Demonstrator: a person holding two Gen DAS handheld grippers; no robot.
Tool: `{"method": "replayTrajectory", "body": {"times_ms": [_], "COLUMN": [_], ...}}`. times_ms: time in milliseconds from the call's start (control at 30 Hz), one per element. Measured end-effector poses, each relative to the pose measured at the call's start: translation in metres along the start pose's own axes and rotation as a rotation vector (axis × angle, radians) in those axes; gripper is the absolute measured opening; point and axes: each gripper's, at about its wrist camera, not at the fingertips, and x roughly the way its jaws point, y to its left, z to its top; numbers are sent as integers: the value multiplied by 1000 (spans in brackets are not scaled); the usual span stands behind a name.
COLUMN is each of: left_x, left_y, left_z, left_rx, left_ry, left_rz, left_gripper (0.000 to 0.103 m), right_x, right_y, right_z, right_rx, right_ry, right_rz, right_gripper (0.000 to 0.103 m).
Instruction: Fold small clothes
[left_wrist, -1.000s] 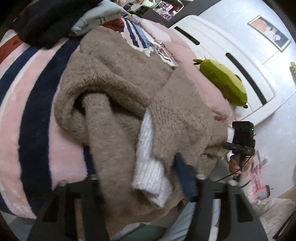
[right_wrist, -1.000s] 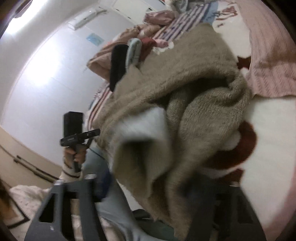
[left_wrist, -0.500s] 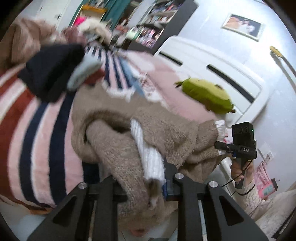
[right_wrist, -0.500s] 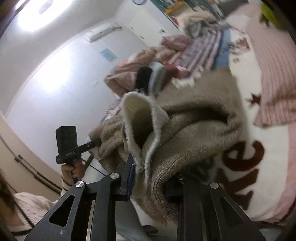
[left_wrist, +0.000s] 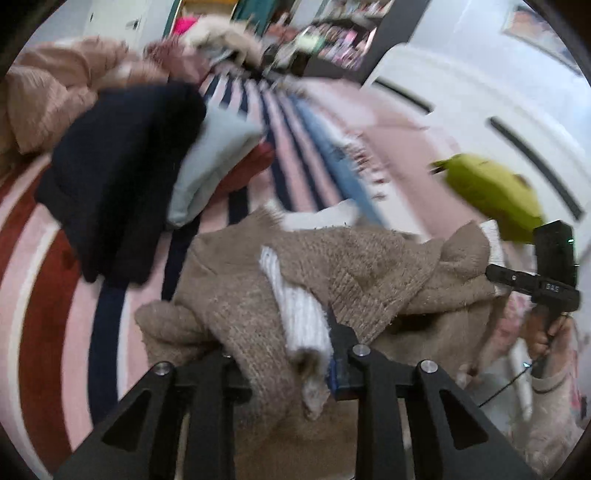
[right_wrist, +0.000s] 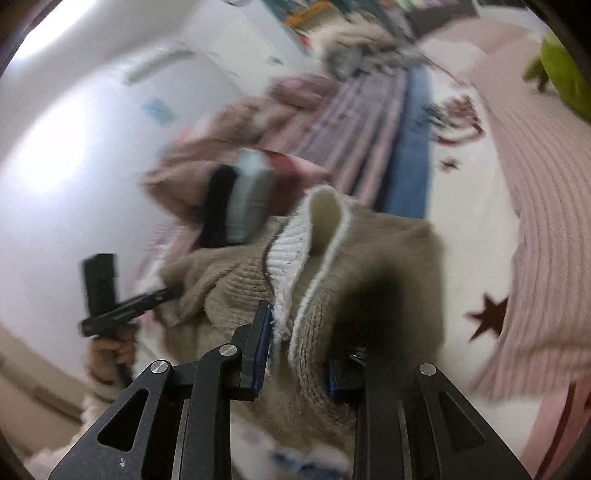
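A: Tan knit, both ends pinched. Left gripper is clamped on a bunched edge of the sweater w/ the white ribbed trim caught in the same bite. Jaws closed further just now, then eased a touch, cloth between them.

B: And the right gripper?

A: Same story: narrow, biting the tan knit beside the cream lining. Its jaws also closed in on the fabric, then barely moved.

B: Why two grips?

A: Prob. to lift it off the striped blanket and shake it flat, since it's a crumpled lump now (no fold visible yet). Sweater hangs between the two grippers, above the bed.

B: What's around it?

A: Dark navy garment and a pale blue one lie behind it, apart from it. Green plush toy off to the side near the white headboard.
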Motion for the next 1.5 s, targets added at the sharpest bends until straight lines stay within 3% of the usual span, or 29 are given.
{"method": "replayTrajectory", "body": {"times_ms": [100, 200, 233, 300, 367, 400, 433, 567, 667, 700, 733, 767, 800, 833, 867, 933, 1033, 1133, 1267, 1333, 1367, 1400, 1433, 1500], "left_x": [47, 44, 38, 19, -12, -26, -37, -45, -27, -22, -18, -17, -18, -17, -20, -38, -70, -92, -84, -62, -51, -37, -29, -30], "left_y": [20, 23, 22, 18, 17, 18, 19, 34, 38, 38, 36, 28, 21, 16, 12, -8, -17, -23, -5, 10, 20, 33, 40, 54], "left_z": [7, 5, 3, -2, -12, -19, -27, -64, -89, -98, -105, -111, -113, -112, -111, -97, -61, -10, 63, 98, 110, 122, 126, 122], "left_rx": [-55, -76, -71, -72, -50, -30, -14, -5, -23, -33, -39, -27, -11, -16, -25, 43, 24, 36, -32, -67, -90, -117, -136, -139], "left_ry": [58, 48, 54, 63, 31, 11, 6, 79, 158, 175, 178, 166, 173, 199, 206, 153, 40, -100, -197, -234, -248, -226, -212, -201], "left_rz": [3, -30, -48, -82, -117, -119, -110, -69, -56, -70, -82, -68, -69, -105, -131, -147, -229, -177, -101, -14, 41, 101, 119, 62], "left_gripper": [32, 38, 42, 68, 84, 89, 90, 93, 92, 88, 83, 62, 25, 10, 12, 11, 11, 11, 13, 24, 53, 72, 72, 72], "right_x": [41, 45, 42, 25, 6, -8, -22, -37, -20, -13, -10, -10, -9, -9, -12, -22, -51, -70, -61, -45, -33, -18, -9, 2], "right_y": [-26, -36, -37, -34, -30, -29, -27, -39, -52, -54, -53, -48, -43, -41, -36, -17, 7, 19, 18, 7, -3, -19, -32, -46], "right_z": [7, 6, 6, 1, -7, -14, -24, -57, -84, -93, -98, -102, -104, -105, -104, -98, -65, -22, 66, 99, 116, 133, 141, 142], "right_rx": [36, 67, 69, 44, 7, -20, -38, -67, -77, -76, -86, -105, -109, -92, -84, -124, -112, -106, -59, -31, -5, 42, 82, 112], "right_ry": [49, 48, 54, 82, 78, 75, 70, 135, 217, 236, 230, 215, 216, 223, 209, 166, 38, -79, -182, -199, -198, -183, -166, -148], "right_rz": [-68, -23, -12, 17, 18, -2, -17, -46, -132, -129, -115, -104, -81, -40, -10, 12, 120, 126, 31, -29, -75, -135, -170, -197], "right_gripper": [21, 24, 30, 43, 67, 73, 81, 82, 82, 79, 65, 41, 23, 18, 17, 17, 16, 16, 16, 21, 31, 40, 56, 58]}}
